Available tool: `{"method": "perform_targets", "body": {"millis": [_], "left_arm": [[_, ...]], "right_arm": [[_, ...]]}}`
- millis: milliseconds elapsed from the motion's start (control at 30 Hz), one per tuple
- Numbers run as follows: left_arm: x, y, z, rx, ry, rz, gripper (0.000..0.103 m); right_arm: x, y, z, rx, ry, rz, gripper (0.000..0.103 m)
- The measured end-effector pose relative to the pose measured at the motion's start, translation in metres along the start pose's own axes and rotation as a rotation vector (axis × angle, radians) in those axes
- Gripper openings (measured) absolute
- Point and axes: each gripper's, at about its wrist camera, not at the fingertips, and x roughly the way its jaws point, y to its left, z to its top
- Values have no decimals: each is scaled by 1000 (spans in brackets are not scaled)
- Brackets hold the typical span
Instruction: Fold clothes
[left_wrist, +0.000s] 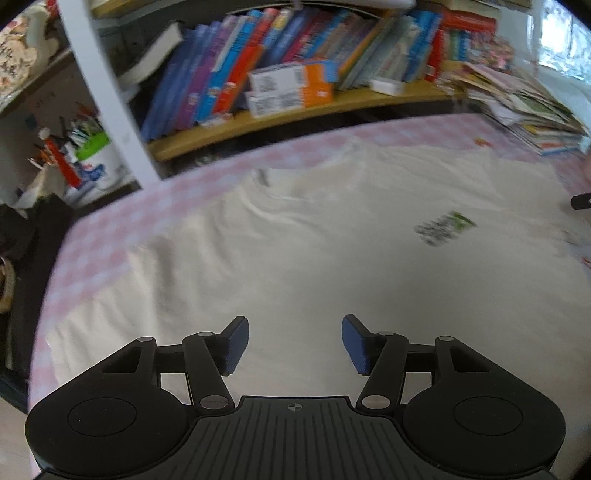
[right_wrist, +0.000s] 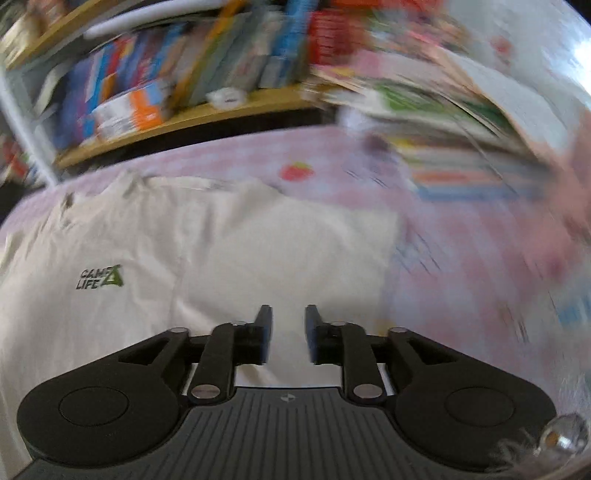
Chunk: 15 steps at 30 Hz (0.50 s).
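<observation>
At the bottom of each view, the left gripper (left_wrist: 294, 343) has its jaws wide apart and the right gripper (right_wrist: 288, 334) only a little apart; both are empty. Behind them the white T-shirt (right_wrist: 207, 243) lies flat on the pink checked cloth (left_wrist: 110, 221), filling the middle of both frames. It looks light, soft and limp, so I think it is best pinched at a sleeve edge or at the hem.
</observation>
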Motion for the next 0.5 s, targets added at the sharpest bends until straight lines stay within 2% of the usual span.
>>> {"method": "perform_targets", "body": {"millis": [133,267,400,500], "left_arm": [[25,45,15,47,-12,25,57],[58,91,29,59,-25,52,57],[86,123,38,28,-37,31,57],[101,138,40,24,-42,26,57]], "right_arm": [[34,35,34,-226,23,0,31],[63,57,62,-376,36,4,33],[94,75,90,-416,65,17,36],[115,83,104,-417,80,-8,39]]}}
